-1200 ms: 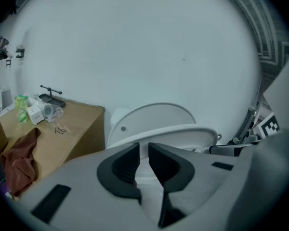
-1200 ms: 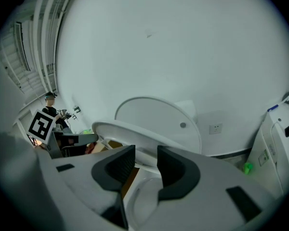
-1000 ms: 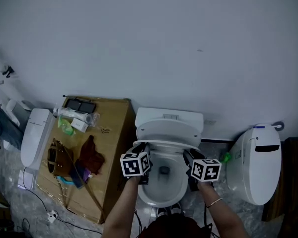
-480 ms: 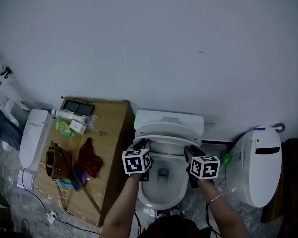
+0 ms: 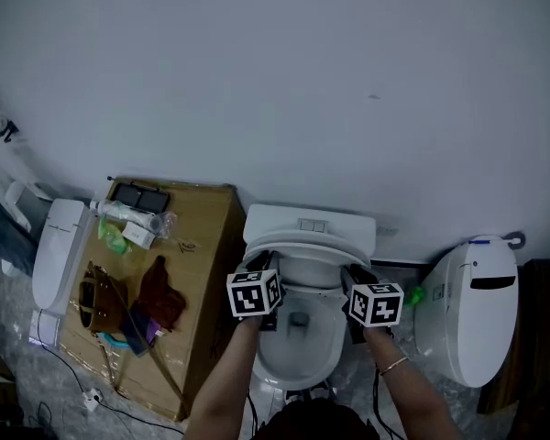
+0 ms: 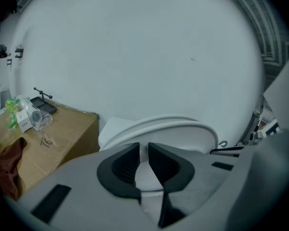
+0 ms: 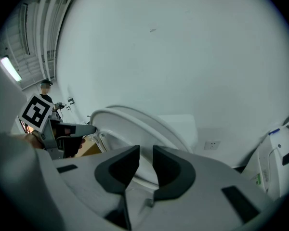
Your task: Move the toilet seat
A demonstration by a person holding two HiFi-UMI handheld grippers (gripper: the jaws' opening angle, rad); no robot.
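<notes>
A white toilet stands against the wall, its tank behind. The white toilet seat is tilted up off the bowl. My left gripper is at the seat's left edge. In the left gripper view its jaws stand nearly together, shut on the seat's rim. My right gripper is at the seat's right edge. In the right gripper view its jaws are closing with the seat rim between them and a small gap still showing.
A cardboard box left of the toilet carries a brown bag, a dark red cloth and a plastic bottle. A second white toilet stands at the right. Another white unit and floor cables lie far left.
Both grippers have shifted slightly toward the tank with the seat between them. The seat stands a little more upright.
</notes>
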